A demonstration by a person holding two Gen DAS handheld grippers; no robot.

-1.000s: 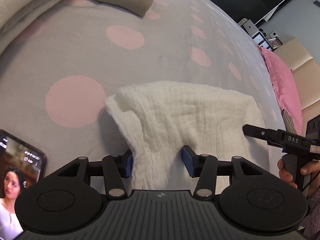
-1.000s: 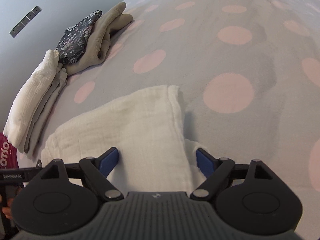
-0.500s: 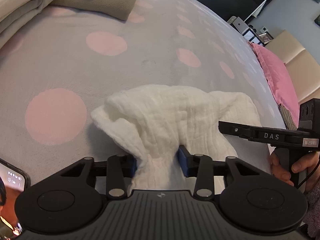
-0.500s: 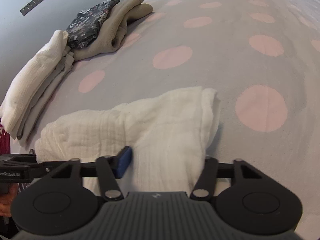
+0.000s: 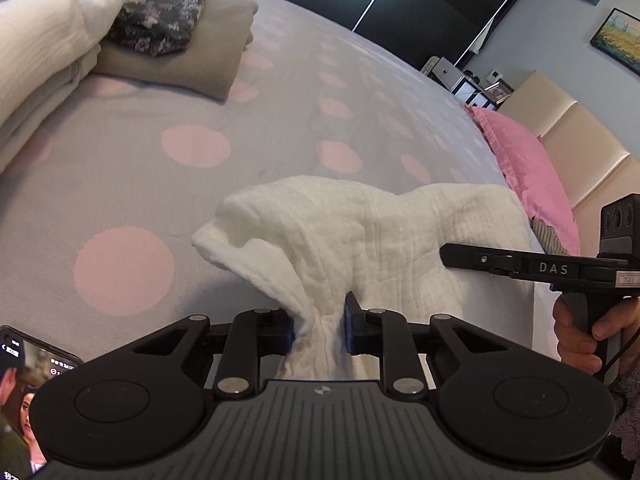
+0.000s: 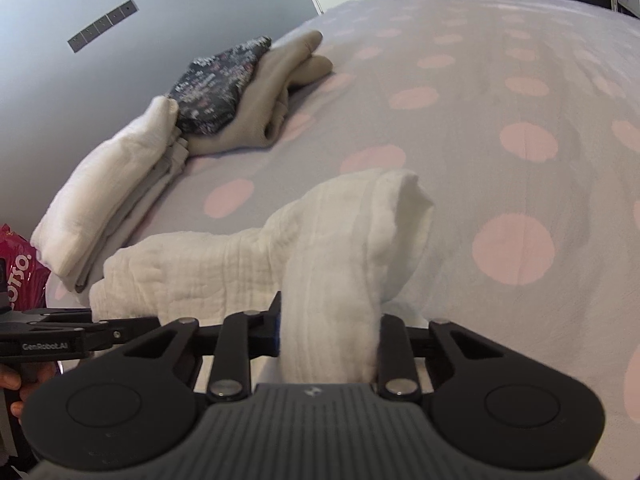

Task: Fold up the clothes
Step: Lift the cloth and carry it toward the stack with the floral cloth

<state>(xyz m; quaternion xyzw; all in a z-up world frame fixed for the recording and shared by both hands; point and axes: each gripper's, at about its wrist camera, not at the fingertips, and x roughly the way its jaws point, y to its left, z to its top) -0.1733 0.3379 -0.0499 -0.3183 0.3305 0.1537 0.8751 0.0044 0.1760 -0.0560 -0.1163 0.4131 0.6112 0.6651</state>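
A white crinkled muslin cloth (image 5: 360, 232) lies partly folded on the grey bedspread with pink dots (image 5: 160, 184). My left gripper (image 5: 319, 330) pinches the cloth's near edge at one end, its jaws still closing, and the fabric bunches up between the blue pads. In the right wrist view the same cloth (image 6: 240, 264) rises off the bed in a thick fold between the jaws of my right gripper (image 6: 328, 332), which are also closing on it. The right gripper's far pad is hidden behind the fabric. Each gripper shows in the other's view, held by a hand (image 5: 580, 332).
A stack of folded clothes (image 6: 120, 192) sits at the far left: white and grey pieces, a tan garment (image 5: 180, 56) and a dark floral one (image 6: 220, 80). A phone (image 5: 24, 380) lies at the near left. A pink pillow (image 5: 524, 168) is at the right edge.
Both grippers have closed on the cloth's near edge and lifted it, so the flat cloth now humps up off the bed. Both views have tilted up toward the room.
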